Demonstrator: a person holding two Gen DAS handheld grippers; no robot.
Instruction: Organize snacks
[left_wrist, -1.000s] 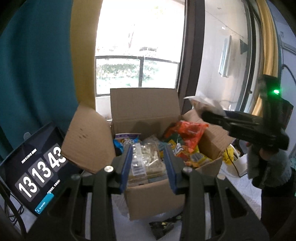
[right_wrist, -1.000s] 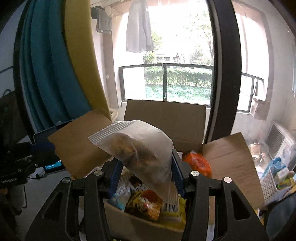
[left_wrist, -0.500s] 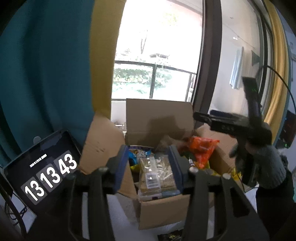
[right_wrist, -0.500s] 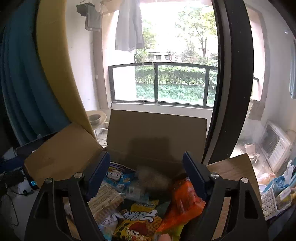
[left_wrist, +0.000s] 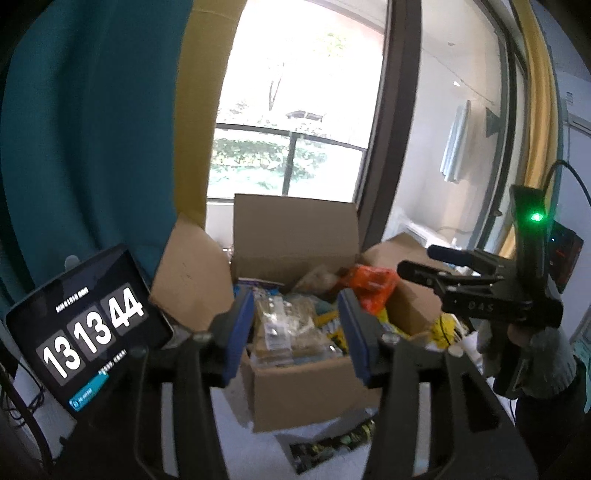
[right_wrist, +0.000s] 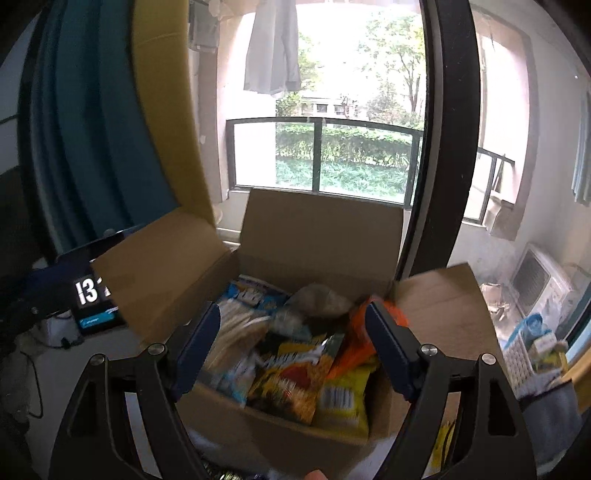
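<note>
Left gripper: my left gripper (left_wrist: 295, 332) has just been opening; nothing is between its jaws, the cardboard box (left_wrist: 314, 384) lies beyond them.
Right gripper: my right gripper (right_wrist: 291, 347) has just been opening and stands wide and empty above the box (right_wrist: 280, 428).
Snacks: all inside the box: clear cracker pack (left_wrist: 284, 328) near its front wall, orange bag (left_wrist: 373, 288) at its right side, pale zip bag (right_wrist: 319, 301) toward its back flap.
Risk: I judge the box nearly full; the orange bag leaning on its right flap could slide out if I bump it.
Left view only: the right gripper (left_wrist: 436, 266) from the side, the clock tablet (left_wrist: 81, 332) left of the box.
Right view only: yellow chip bags (right_wrist: 295, 376) at the box's front.
</note>
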